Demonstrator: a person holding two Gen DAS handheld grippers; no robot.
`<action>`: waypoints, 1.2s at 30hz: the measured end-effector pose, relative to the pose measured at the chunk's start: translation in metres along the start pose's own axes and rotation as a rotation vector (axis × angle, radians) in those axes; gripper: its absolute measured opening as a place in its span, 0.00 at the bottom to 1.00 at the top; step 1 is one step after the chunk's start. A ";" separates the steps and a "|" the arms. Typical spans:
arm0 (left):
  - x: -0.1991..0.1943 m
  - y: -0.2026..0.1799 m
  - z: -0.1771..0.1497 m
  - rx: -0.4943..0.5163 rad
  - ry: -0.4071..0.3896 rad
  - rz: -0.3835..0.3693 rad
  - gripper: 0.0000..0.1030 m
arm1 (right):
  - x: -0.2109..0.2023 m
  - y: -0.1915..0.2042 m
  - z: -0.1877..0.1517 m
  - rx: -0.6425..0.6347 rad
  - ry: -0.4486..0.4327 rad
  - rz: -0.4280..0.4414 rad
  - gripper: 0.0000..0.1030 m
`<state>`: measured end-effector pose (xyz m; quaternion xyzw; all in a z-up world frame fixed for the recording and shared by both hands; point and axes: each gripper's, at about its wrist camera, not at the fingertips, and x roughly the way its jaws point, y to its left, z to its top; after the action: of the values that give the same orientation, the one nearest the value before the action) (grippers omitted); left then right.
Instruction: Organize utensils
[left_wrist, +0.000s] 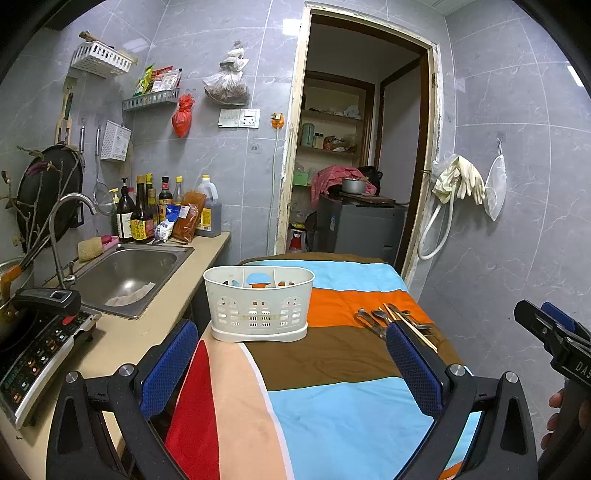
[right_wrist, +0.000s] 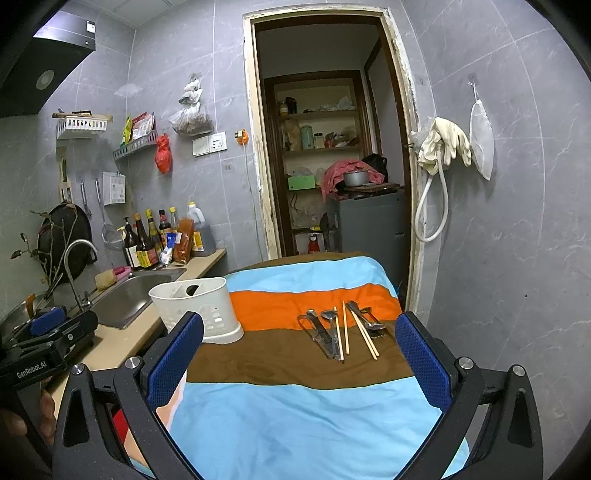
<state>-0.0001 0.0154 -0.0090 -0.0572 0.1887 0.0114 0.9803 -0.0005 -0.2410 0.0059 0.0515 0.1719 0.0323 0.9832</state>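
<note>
Well apart on the striped cloth (right_wrist: 295, 424): caddy (right_wrist: 199, 308), utensils (right_wrist: 341, 330).

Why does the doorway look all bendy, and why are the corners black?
Both views use a fisheye lens: in the left wrist view the door frame bows, in the right wrist view it curves too; black corners are the lens edge; tiles show glare.

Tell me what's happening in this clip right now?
A person holds a two-finger claw in each hand over a table with a striped cloth. Both the left claw and right claw are open and empty. The utensils, including chopsticks, spoons and scissors, lie untouched on the cloth, beside the white caddy. No sorting has started.
</note>
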 end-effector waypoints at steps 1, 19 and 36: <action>0.000 0.000 0.000 0.000 0.000 0.001 1.00 | -0.001 0.002 -0.001 0.000 0.001 0.000 0.99; 0.007 0.000 -0.002 0.001 0.006 0.002 1.00 | 0.008 0.004 -0.001 0.007 0.016 0.004 0.99; 0.023 0.001 -0.010 0.004 0.016 0.008 1.00 | 0.010 0.005 -0.004 0.010 0.022 0.007 0.99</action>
<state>0.0180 0.0151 -0.0265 -0.0544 0.1968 0.0144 0.9788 0.0070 -0.2351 -0.0003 0.0565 0.1828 0.0357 0.9809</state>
